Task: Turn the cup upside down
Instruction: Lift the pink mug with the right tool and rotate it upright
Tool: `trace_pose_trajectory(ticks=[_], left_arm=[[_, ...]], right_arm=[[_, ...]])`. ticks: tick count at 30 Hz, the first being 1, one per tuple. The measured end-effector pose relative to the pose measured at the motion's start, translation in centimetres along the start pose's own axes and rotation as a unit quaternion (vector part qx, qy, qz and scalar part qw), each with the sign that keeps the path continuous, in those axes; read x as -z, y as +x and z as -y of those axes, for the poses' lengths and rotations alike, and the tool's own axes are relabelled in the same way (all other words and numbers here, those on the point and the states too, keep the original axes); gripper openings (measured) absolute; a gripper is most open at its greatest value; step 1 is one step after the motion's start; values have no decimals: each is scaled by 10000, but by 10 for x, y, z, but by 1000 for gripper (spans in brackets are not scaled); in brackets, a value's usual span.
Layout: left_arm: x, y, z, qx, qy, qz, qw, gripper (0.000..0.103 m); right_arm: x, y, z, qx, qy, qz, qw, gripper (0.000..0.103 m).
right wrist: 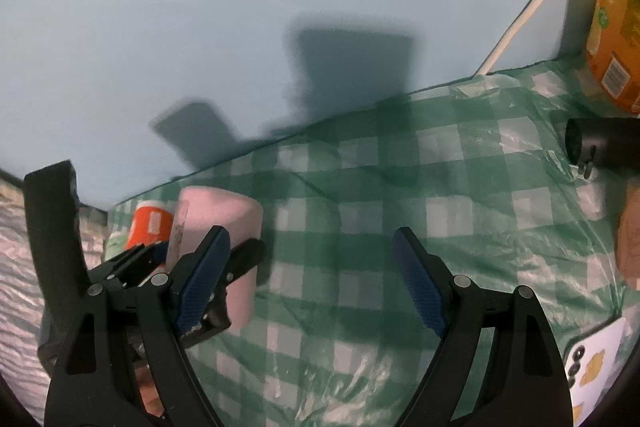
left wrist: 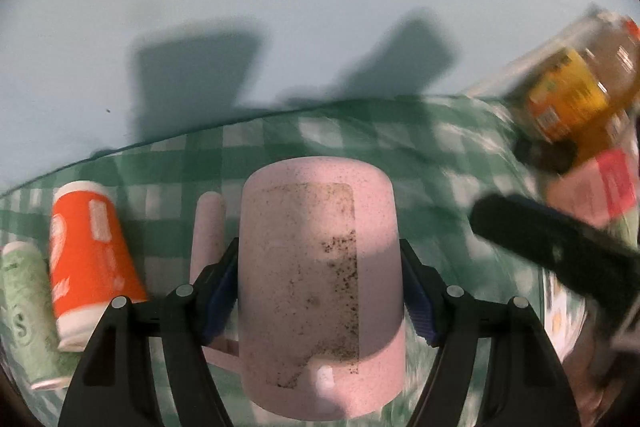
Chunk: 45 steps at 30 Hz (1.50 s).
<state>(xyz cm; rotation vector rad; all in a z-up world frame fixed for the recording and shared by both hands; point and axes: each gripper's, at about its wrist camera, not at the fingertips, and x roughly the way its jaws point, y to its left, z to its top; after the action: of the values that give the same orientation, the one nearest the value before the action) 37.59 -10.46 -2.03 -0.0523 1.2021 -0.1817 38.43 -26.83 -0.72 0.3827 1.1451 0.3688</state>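
**Pink cup clamped in left gripper**

Pink speckled cup (left wrist: 320,279) sits between the blue pads of the left gripper (left wrist: 320,291), jaws closed on its sides, above the green checked cloth (left wrist: 420,163). Handle points left. Right gripper (right wrist: 310,281): jaws apart, holding nothing. Orange cup (left wrist: 90,263) lies beside.

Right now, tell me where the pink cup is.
The pink cup sits centre in the left wrist view, clamped between the left gripper jaws over the green checked cloth, with the orange cup to its left.
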Motion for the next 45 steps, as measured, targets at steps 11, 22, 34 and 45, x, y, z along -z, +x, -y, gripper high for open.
trace_pose_trajectory(ticks=[11,22,34,45], left_arm=[[85,-44,12,162,353,107,9992,74],[146,-41,-16,183,69,32,9998,74],[162,-25,-27,133,-46,-86,9999,74],[162,-33,-27,35,-70,-138,9999,81]], right_arm=[[59,-35,-26,-323,-371,-63,9988,84],[124,-20,-43,-503,-631,-405,9959,84],[146,2,-56,-524,-705,-629,9942,84],[145,6,-52,-537,-628,-676,9943,84]])
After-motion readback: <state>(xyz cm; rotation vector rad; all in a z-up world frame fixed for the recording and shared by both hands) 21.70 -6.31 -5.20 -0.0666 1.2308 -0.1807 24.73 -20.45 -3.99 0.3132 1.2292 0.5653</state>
